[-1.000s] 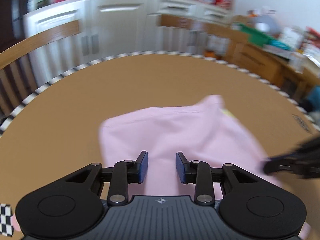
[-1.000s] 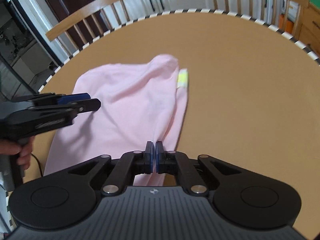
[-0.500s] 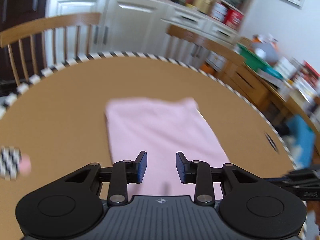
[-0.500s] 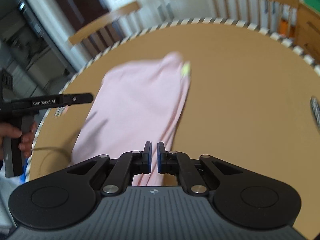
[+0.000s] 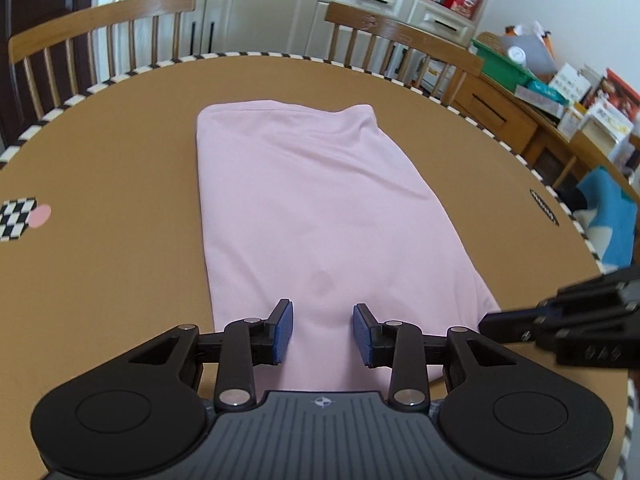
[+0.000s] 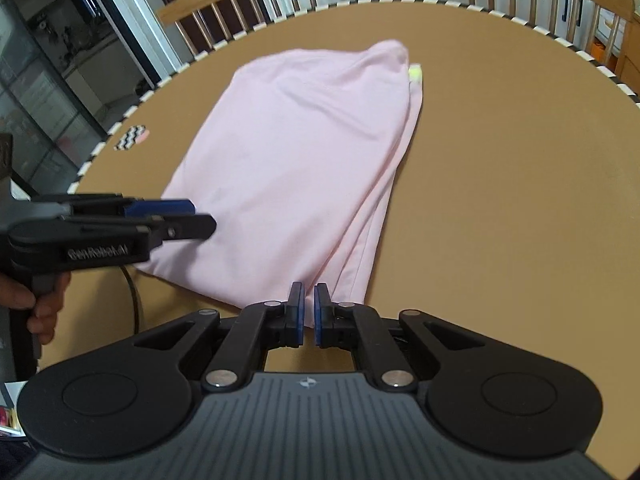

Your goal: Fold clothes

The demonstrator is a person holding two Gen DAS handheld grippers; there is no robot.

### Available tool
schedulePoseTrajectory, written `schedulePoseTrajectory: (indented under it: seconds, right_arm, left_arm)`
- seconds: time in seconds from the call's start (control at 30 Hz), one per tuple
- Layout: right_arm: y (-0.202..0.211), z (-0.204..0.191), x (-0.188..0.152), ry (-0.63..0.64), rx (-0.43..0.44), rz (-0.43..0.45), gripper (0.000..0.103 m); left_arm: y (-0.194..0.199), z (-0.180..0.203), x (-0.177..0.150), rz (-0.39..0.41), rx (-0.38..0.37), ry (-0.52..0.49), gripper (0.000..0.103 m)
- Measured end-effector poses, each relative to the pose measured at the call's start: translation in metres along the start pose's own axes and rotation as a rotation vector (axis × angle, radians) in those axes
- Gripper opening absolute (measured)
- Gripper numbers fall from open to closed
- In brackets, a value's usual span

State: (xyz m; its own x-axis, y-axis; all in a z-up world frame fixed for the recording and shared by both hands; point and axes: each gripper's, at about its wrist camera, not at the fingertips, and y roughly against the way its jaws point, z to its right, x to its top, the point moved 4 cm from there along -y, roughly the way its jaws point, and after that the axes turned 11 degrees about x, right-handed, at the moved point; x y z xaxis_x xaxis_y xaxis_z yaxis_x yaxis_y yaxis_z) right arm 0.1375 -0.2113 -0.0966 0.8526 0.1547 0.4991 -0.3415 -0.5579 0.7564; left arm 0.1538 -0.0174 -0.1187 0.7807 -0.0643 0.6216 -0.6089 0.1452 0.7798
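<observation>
A round brown surface (image 5: pixel 120 152) with a checkered rim fills both views, with wooden chairs (image 5: pixel 100 28) and white cabinets (image 5: pixel 256 4) across the top. A pink garment (image 5: pixel 312 208), folded into a long smooth rectangle, lies at the centre. The left hand-held gripper (image 5: pixel 322 334) hangs narrowly parted and empty over its near end. The right hand-held gripper (image 6: pixel 309 312) shows only a slit, gripping nothing.

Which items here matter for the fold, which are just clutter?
Job:
- pink garment, lying flat on the table
- left tool, open, nothing gripped
- right tool, narrow gap, nothing gripped

Lying about:
- checkered marker with pink dot on the table
- wooden chairs
- green bin and boxes on the sideboard
</observation>
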Motion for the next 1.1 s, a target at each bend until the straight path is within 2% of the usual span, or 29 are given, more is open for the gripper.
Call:
schedulePoseTrajectory:
  seconds: [0.1,0.23,0.37,0.43,0.5,0.57,0.6,0.67,0.83,1.1]
  right_arm:
    - [-0.003,-0.007,0.001,0.044,-0.014,-0.011,0.007]
    - [-0.006,-0.007,0.001,0.092,-0.073,-0.038,0.009]
    - [-0.006,-0.002,0.003,0.021,-0.044,-0.034,0.014]
    - [-0.008,-0.006,0.004,0.050,-0.049,-0.043,0.020]
    - [-0.011,-0.014,0.004,0.110,-0.069,-0.054,0.020]
    - [-0.015,-0.024,0.002,0.197,-0.093,-0.065,0.013]
    - [-0.018,-0.029,0.001,0.237,-0.106,-0.070,0.007]
    - [-0.019,-0.036,0.000,0.299,-0.135,-0.081,0.002]
    - [0.002,-0.034,0.009,0.257,-0.145,-0.024,0.000]
    - [0.015,-0.014,0.006,0.215,-0.215,-0.040,0.000]
  left_arm:
    - [-0.002,-0.003,0.004,-0.001,-0.003,0.004,0.036]
    - [-0.003,-0.003,0.005,-0.001,-0.001,-0.006,0.037]
    - [-0.004,-0.003,0.006,-0.001,-0.003,-0.004,0.039]
    - [-0.004,-0.001,0.006,-0.004,-0.003,-0.011,0.041]
    - [-0.005,0.000,0.007,-0.007,-0.004,-0.016,0.043]
    - [-0.005,0.000,0.007,-0.008,-0.007,-0.020,0.045]
    - [-0.005,0.000,0.007,-0.008,-0.008,-0.023,0.046]
    - [-0.006,0.001,0.007,-0.006,-0.007,-0.032,0.046]
    - [-0.007,0.000,0.009,-0.013,-0.014,-0.031,0.046]
    - [-0.008,-0.002,0.010,-0.018,-0.029,-0.033,0.046]
